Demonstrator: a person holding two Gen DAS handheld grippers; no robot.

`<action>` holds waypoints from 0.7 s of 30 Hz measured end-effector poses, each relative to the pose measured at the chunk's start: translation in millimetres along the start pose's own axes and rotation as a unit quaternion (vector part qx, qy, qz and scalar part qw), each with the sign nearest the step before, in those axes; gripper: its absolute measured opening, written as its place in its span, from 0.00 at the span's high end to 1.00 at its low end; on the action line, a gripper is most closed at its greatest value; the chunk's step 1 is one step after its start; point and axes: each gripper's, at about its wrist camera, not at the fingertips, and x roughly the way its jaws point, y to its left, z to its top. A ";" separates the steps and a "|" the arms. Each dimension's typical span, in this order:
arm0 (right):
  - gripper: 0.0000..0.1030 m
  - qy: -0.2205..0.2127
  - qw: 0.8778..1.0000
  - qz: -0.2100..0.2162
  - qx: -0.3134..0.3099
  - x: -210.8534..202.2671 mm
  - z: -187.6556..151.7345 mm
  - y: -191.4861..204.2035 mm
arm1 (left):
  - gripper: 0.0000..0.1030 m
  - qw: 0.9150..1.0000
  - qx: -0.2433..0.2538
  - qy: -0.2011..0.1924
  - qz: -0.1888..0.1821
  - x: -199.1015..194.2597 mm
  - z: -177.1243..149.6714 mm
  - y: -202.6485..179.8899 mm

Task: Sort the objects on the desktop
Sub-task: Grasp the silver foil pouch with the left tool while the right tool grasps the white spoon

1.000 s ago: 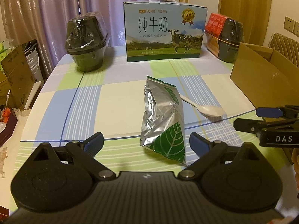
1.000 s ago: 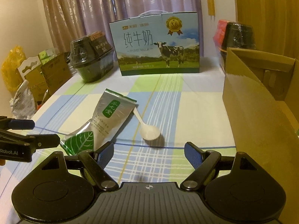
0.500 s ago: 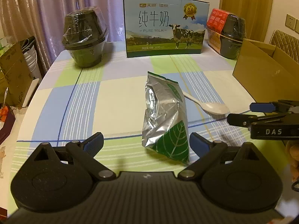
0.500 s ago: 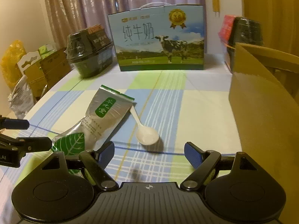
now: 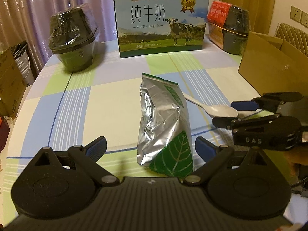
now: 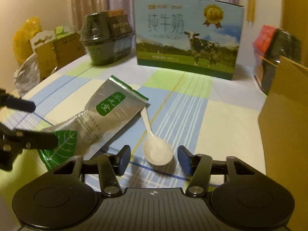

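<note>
Landmark: milk carton [image 5: 160,22] standing at far edge of worktop [image 5: 113,100].
Foil pouch [image 5: 165,127]: lying mid-worktop, in front of carton, leaf end twd camera.
Spoon [image 6: 156,148]: lying just R of pouch, handle tucked by pouch edge, bowl nearer than carton.
Left gripper [image 5: 151,146]: jaws gaping wide, straddling pouch's near end, not touching.
Right gripper [image 6: 153,159]: jaws spread wide, flanking spoon bowl, not gripping.
Cardboard box [image 5: 273,65]: sitting R of carton, open.
</note>
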 end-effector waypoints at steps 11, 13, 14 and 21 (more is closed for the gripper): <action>0.71 0.006 1.000 0.003 -0.027 12.8 -1.2 1.6 | 0.07 0.999 -0.002 0.016 -0.027 26.8 8.2 0.9; 0.71 0.009 1.000 0.001 -0.022 11.7 -1.9 2.9 | 0.07 0.999 -0.006 0.021 -0.033 31.9 13.4 2.9; 0.71 0.010 1.000 0.000 -0.019 11.1 -1.7 3.1 | 0.07 0.999 -0.007 0.023 -0.035 34.4 15.9 3.3; 0.72 0.010 1.000 -0.007 0.001 2.3 1.0 0.3 | 0.07 0.997 0.006 0.053 -0.052 60.3 33.0 3.7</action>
